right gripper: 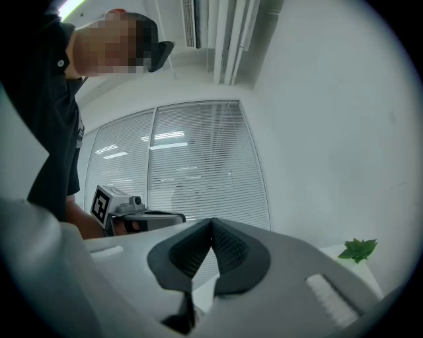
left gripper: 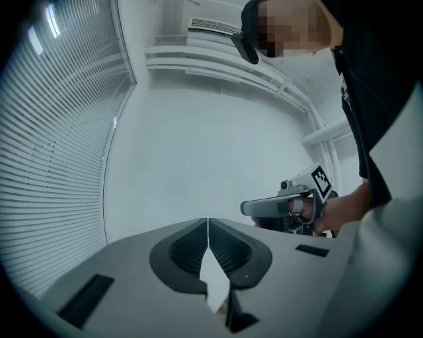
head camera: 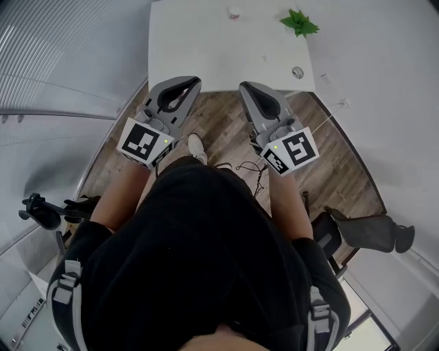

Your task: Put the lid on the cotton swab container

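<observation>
Both of yours are clenched on nothing right now. The left hand-held gripper [head camera: 186, 83] and right hand-held gripper [head camera: 250, 88] hang side by side over the floor, short of the tabletop [head camera: 206, 48]. The pale bit at its far edge is probably the lid [head camera: 234, 11], and the round thing near its front right corner is probably the cotton swab container [head camera: 297, 72], but they're too small to be sure. Both sit well apart from your jaws. I'd guess light, stiff, slick plastic, so pinch the lid gently across its rim.

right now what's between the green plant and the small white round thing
Bare white tabletop between green leafy plant and small white round thing, in head view.
</observation>
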A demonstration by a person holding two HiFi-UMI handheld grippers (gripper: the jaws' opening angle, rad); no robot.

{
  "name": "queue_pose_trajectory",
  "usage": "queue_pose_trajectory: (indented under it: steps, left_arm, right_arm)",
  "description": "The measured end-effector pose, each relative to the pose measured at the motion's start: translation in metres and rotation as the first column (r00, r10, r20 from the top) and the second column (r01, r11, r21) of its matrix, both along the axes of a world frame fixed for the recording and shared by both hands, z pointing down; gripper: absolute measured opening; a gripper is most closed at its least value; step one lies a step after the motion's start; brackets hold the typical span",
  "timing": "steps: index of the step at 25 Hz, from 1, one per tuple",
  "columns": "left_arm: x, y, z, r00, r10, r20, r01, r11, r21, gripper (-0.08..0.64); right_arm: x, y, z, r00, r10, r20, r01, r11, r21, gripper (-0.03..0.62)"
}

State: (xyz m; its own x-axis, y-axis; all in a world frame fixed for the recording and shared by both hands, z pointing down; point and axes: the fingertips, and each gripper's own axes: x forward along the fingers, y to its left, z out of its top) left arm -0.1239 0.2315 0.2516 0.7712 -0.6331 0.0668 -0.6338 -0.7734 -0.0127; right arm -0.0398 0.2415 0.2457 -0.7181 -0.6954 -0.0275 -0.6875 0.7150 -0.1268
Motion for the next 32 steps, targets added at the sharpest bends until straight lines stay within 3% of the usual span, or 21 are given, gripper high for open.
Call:
queue_pose_trajectory:
  steps: [6,10,18,32]
  left_arm:
    - [-0.005,-0.006,0.003,1.000,0.008,-0.001,-0.008,1.000,-0.001,0.043]
    - [-0.008,-0.014,0.006,1.000,0.005,0.002,-0.004,1.000,-0.004,0.138]
    - [-0.026,-0.037,0.010,0.999,-0.030,-0.019,0.030,1.000,-0.010,0.263]
    - [-0.056,-0.071,0.024,0.999,-0.013,-0.039,0.012,1.000,-0.029,0.288]
  right_arm:
    - [-0.002,-0.008,0.002,0.999,0.032,-0.005,-0.032,0.999,0.012,0.015]
    - [-0.003,-0.018,0.004,0.999,0.042,-0.005,-0.042,0.999,0.005,0.137]
    - [-0.016,-0.036,0.009,0.999,0.042,-0.013,-0.042,0.999,-0.001,0.266]
    - [-0.041,-0.071,0.024,0.996,0.087,-0.012,-0.087,0.996,-0.035,0.273]
